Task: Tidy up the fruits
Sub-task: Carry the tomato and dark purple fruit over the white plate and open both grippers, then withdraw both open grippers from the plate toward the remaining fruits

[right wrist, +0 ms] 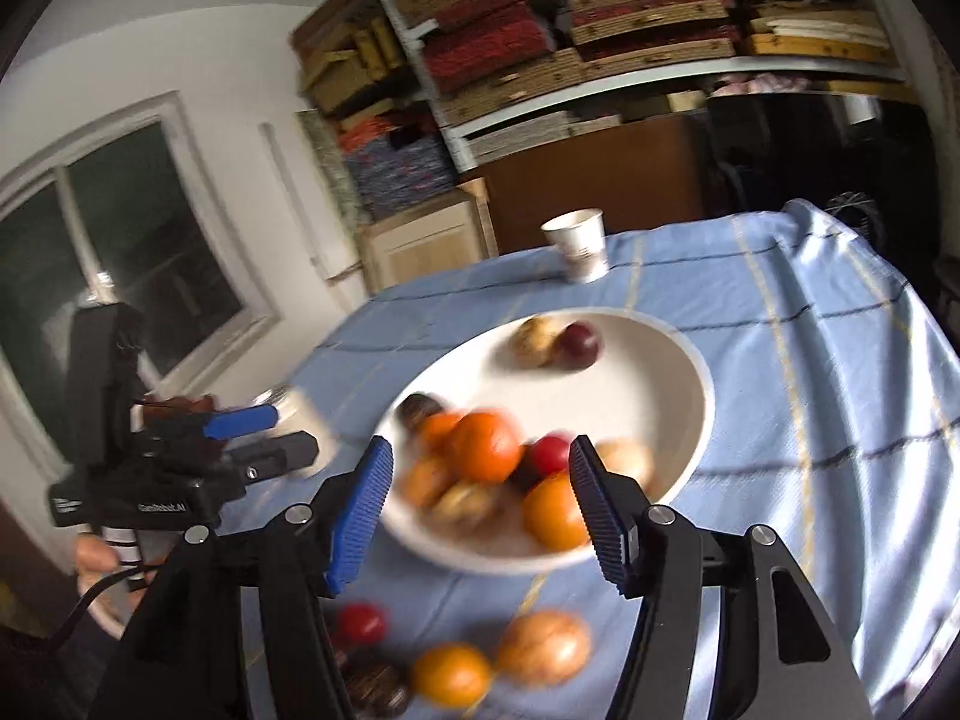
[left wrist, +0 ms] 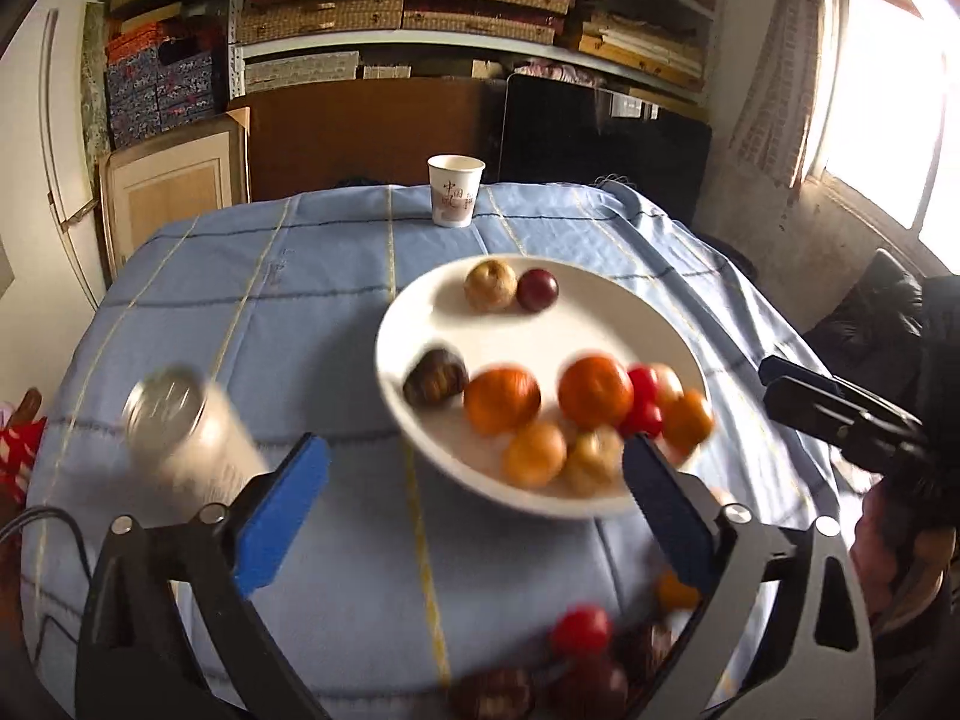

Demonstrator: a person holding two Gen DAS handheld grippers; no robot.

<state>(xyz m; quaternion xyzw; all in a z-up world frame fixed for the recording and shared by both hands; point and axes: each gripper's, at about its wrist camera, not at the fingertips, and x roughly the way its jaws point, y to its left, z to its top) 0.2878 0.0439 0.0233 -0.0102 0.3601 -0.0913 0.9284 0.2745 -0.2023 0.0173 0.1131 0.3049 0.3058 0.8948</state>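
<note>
With both grippers, left (left wrist: 474, 492) and right (right wrist: 480, 510), gaping and empty, reach for loose fruit near the plate (left wrist: 456, 432), approaching squarely.

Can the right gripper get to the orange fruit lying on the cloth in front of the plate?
Probably yes: the right gripper is open and empty, and the orange fruit lies uncovered on the tablecloth just below it.

We see shelves (left wrist: 480, 18) stacked with woven boxes along the back wall (right wrist: 180, 48), a bright window (left wrist: 888, 108) on one side, a darker window (right wrist: 120, 252) opposite, and a table under a blue checked cloth (left wrist: 270, 312).
</note>
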